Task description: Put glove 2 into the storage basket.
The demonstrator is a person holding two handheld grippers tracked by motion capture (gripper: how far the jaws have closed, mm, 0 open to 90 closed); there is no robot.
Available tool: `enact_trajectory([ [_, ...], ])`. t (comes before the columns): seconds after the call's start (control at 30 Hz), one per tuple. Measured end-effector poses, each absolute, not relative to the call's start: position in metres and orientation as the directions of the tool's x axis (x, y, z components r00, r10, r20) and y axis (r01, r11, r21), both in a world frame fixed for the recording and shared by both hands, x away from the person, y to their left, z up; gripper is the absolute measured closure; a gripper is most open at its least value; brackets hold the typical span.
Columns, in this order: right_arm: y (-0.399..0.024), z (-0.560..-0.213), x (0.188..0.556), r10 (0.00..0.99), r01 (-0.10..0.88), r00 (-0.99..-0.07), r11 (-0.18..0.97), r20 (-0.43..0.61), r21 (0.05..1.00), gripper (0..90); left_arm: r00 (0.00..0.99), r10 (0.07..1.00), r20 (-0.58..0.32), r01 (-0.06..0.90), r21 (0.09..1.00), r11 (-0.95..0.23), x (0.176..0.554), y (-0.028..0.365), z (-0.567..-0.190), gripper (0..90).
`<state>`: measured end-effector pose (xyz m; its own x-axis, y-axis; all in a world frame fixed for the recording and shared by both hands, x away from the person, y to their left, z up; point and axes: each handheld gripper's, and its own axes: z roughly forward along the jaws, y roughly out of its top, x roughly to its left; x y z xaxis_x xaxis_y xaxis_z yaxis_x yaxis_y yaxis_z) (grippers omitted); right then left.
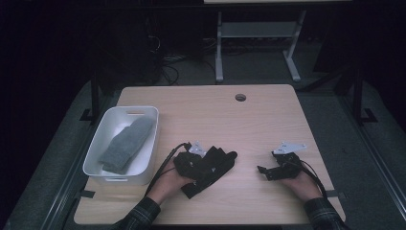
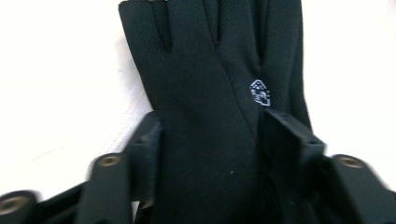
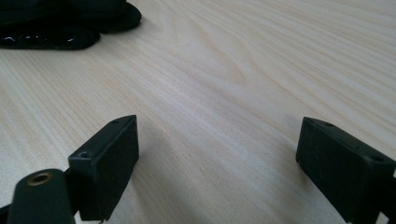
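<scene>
Left gripper (image 2: 210, 135) sits near the table's (image 1: 268, 120) front edge, jaws either side of the black glove's (image 2: 205, 93) palm, seemingly pinching it to lift. Right gripper (image 3: 217, 149) rests wide open, holding nothing, probably waiting its turn.

My worktop (image 1: 268, 120) is pale wood and takes up the middle of the frame, with a round cable hole (image 1: 240, 97) near its far edge. At the left a white bin (image 1: 143, 165) stands on it, and a grey sock (image 1: 127, 143) lies slantwise inside. Beyond, at the upper middle, I see a grey desk frame (image 1: 258, 36) on the dark floor.
</scene>
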<state>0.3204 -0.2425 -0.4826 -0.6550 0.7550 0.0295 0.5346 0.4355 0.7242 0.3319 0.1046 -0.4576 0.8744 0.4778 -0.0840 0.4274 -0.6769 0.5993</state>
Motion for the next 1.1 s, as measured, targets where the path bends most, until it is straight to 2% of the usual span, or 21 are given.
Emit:
enact_trajectory([
  [0.1, -0.242, -0.483, 0.320, 0.755, 0.534, -0.656, 0.436, 0.029, 0.725, 12.7, 0.870, 0.480, -0.117, 0.447, 0.598, -0.665, 0.331, 0.103, -0.457, 57.5],
  [0.23, -0.242, -0.483, 0.320, 0.755, 0.535, -0.655, 0.435, 0.030, 0.724, 12.7, 0.878, 0.464, -0.116, 0.438, 0.585, -0.683, 0.332, 0.103, -0.454, 65.1],
  [0.43, -0.242, -0.482, 0.320, 0.757, 0.539, -0.652, 0.433, 0.033, 0.722, 12.7, 0.871, 0.465, -0.160, 0.464, 0.581, -0.668, 0.335, 0.106, -0.450, 66.6],
  [0.63, -0.242, -0.482, 0.320, 0.760, 0.542, -0.649, 0.430, 0.034, 0.722, 12.7, 0.858, 0.477, -0.188, 0.482, 0.614, -0.625, 0.333, 0.109, -0.435, 66.8],
  [1.1, -0.242, -0.482, 0.320, 0.762, 0.543, -0.647, 0.429, 0.034, 0.722, 12.7, 0.847, 0.503, -0.172, 0.478, 0.660, -0.579, 0.336, 0.124, -0.384, 67.0],
])
